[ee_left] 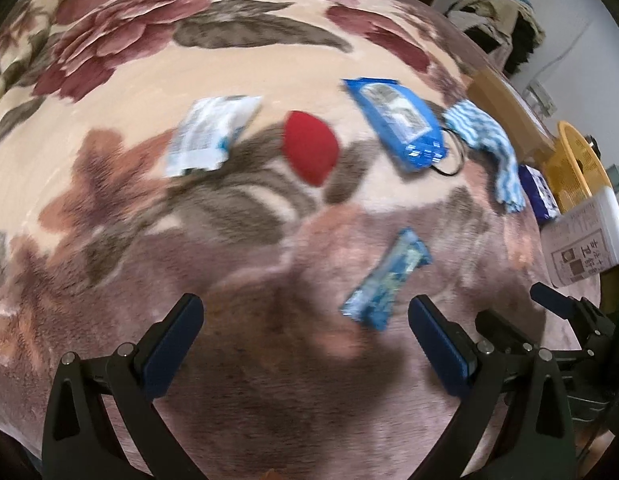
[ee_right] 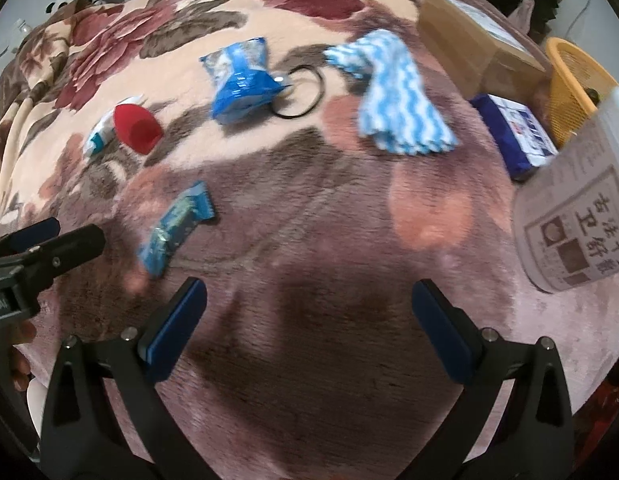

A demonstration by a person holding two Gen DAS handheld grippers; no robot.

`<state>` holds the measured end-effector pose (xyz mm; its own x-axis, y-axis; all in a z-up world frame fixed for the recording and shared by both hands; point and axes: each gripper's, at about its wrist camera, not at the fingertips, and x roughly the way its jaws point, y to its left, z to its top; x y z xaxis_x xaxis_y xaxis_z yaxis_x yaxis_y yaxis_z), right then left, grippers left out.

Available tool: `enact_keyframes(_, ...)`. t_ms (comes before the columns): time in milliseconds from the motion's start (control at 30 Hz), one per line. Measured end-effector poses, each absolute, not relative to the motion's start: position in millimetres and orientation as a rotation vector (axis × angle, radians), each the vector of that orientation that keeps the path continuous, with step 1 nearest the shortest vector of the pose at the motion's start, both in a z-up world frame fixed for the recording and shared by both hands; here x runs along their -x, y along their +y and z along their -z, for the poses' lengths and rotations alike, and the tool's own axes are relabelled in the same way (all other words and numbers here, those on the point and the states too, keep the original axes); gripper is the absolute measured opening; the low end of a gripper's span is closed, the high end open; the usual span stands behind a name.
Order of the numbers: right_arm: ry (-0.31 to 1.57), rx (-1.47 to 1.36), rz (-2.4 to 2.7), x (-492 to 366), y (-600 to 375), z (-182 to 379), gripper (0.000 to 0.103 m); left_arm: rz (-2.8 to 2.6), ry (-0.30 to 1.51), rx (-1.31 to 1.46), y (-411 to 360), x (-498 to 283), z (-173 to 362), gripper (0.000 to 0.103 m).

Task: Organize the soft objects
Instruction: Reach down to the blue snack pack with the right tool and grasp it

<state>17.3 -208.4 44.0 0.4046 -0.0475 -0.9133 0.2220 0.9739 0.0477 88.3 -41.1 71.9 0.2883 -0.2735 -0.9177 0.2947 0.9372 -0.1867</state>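
both grippers, left (ee_left: 305,332) and right (ee_right: 309,320), hover wide open and empty over the blanket (ee_right: 309,220). nothing looks sorted yet: twisted packet (ee_left: 385,280) lies just ahead of the left gripper, with red sponge (ee_left: 309,152), white packet (ee_left: 209,136), blue pouch (ee_left: 401,124), hair tie (ee_right: 301,92) and striped cloth (ee_right: 393,100) loose farther off. yellow basket (ee_right: 569,76) sits at the far right edge; its contents can't be made out. probably everything is left to do.

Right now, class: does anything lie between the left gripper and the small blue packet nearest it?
Nothing visible does. The left gripper is open, and only bare blanket separates it from the small blue packet.
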Motion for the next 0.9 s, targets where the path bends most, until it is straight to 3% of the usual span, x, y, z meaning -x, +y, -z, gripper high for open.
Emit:
enact_keyframes(333,1.135,-0.283,0.082,-48.6,-167.2,-29.9,0.1,0.297,1.216,0.044,16.9,-104.3,-68.5,0.102)
enact_keyframes(400,1.143,-0.318,0.086,-55.9,-162.5,-25.0,0.087,0.291,1.219,0.053,24.1,-106.4,-66.2,0.102)
enact_keyframes(600,1.182,-0.4,0.13,-75.8,-154.5,-7.0,0.063,0.279,1.229,0.066,38.8,-108.1,-58.6,0.102)
enact_keyframes(800,1.193,-0.242,0.132,-83.0,-147.7,-4.5,0.031,0.299,1.236,0.067,35.7,-109.2,-56.1,0.102)
enact_keyframes(900,1.19,-0.191,0.125,-73.8,-158.2,-8.6,0.024,0.319,1.227,0.058,22.5,-111.0,-59.3,0.102)
